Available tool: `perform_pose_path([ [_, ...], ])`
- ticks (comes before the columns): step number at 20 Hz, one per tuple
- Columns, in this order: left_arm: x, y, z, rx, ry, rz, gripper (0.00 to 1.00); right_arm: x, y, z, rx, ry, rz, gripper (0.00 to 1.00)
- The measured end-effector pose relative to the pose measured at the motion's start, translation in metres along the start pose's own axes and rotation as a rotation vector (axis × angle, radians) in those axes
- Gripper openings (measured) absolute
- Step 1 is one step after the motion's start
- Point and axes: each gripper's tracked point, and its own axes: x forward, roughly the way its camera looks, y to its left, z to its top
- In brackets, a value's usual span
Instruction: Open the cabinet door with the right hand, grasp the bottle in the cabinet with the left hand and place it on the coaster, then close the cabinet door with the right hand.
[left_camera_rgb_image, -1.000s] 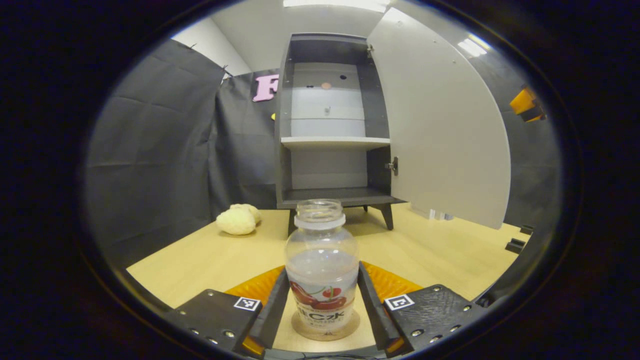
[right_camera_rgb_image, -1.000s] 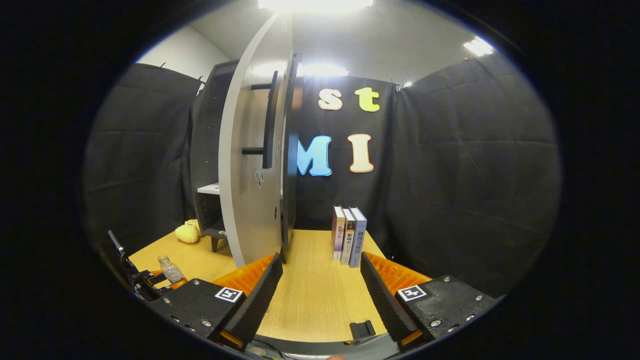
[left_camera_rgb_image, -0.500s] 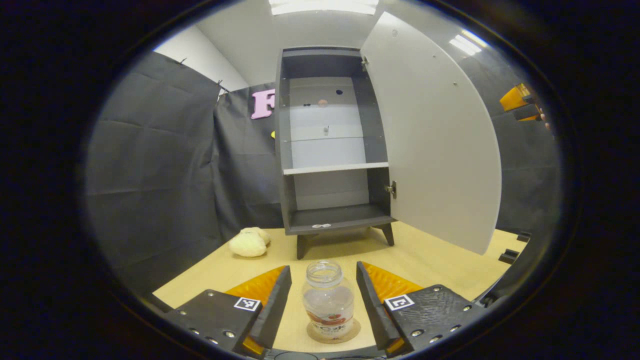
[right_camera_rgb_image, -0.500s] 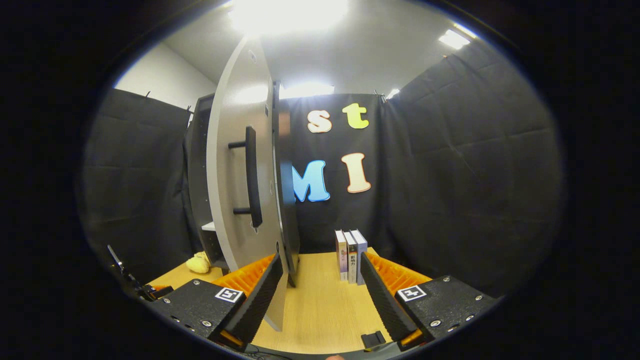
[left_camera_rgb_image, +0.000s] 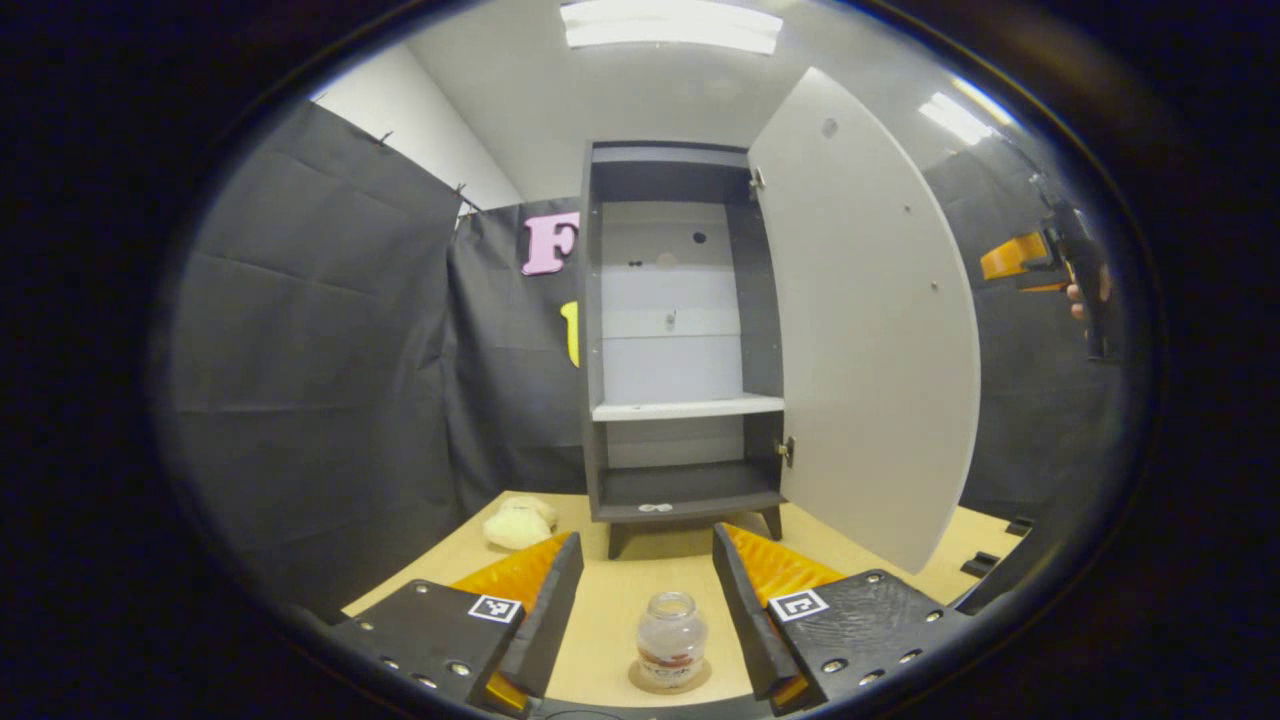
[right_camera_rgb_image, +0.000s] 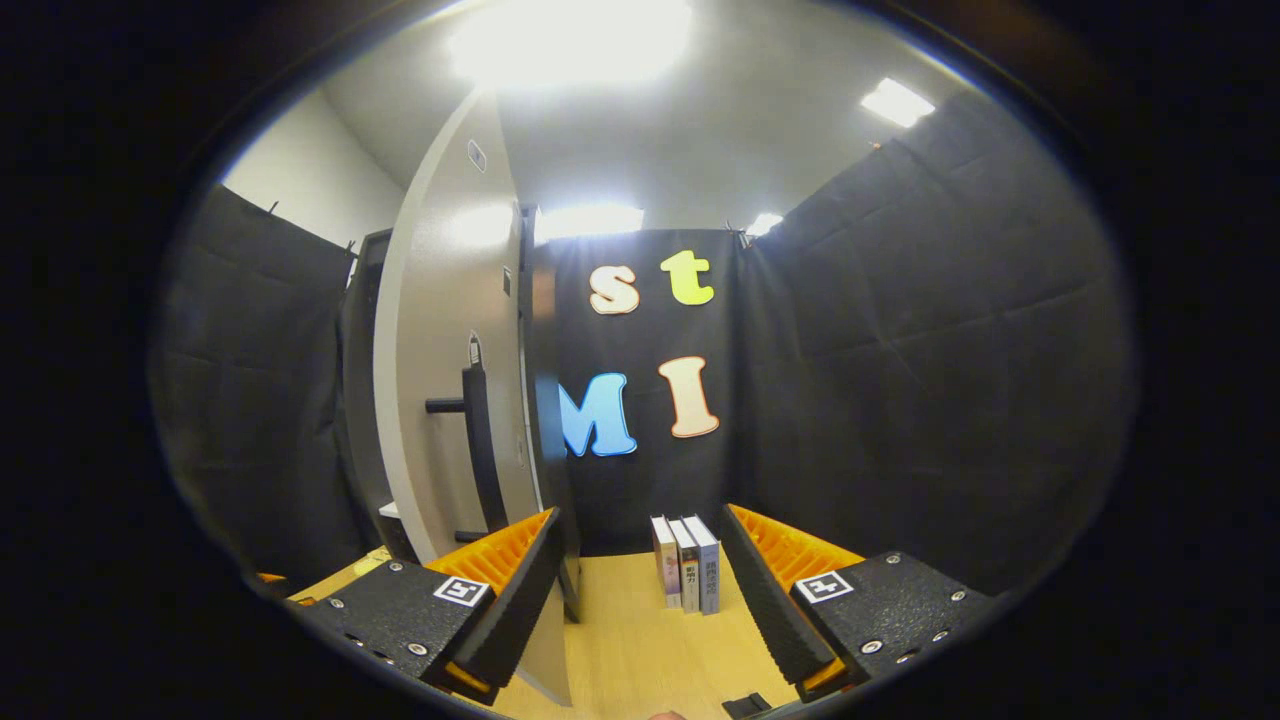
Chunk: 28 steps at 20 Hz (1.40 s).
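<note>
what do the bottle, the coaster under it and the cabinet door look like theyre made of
Bottle: probably clear plastic, since the table shows through it.
Coaster: thin tan disc, maybe cork or wood; too small to tell.
Cabinet door: likely laminated board with a smooth matte pale-grey face and small screw marks.

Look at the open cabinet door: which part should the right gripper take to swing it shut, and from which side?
Probably the dark bar handle on the door's outer face. It runs upright and stands off the panel on short posts, so there is a gap behind it. The right gripper, its jaws open, faces that outer side, so coming straight in with a finger on each side of the bar looks best.
</note>
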Motion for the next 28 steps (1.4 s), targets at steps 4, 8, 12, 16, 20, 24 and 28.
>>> perform_pose_path([
  [4,-0.007,0.054,0.032,0.002,-0.042,0.038,0.74,0.02,0.02,0.004,-0.032,0.011,-0.055,0.95],
  [8,-0.003,0.107,0.038,-0.007,-0.059,0.074,0.74,0.016,0.035,0.005,-0.087,0.009,-0.097,0.89],
  [12,0.008,0.142,0.035,-0.027,-0.056,0.076,0.74,0.007,0.061,0.005,-0.077,0.008,-0.099,0.89],
  [16,0.02,0.161,0.029,-0.026,-0.051,0.052,0.74,-0.003,0.093,0.002,-0.075,0.009,-0.092,0.89],
  [20,0.034,0.175,0.023,-0.03,-0.048,0.028,0.75,-0.006,0.127,0.001,-0.076,0.002,-0.072,0.89],
  [24,0.039,0.196,0.022,-0.018,-0.051,0.027,0.74,-0.003,0.156,-0.002,-0.065,0.0,-0.067,0.89],
  [28,0.042,0.226,0.015,-0.025,-0.044,0.052,0.74,0.005,0.191,-0.004,-0.065,-0.009,-0.025,0.89],
])
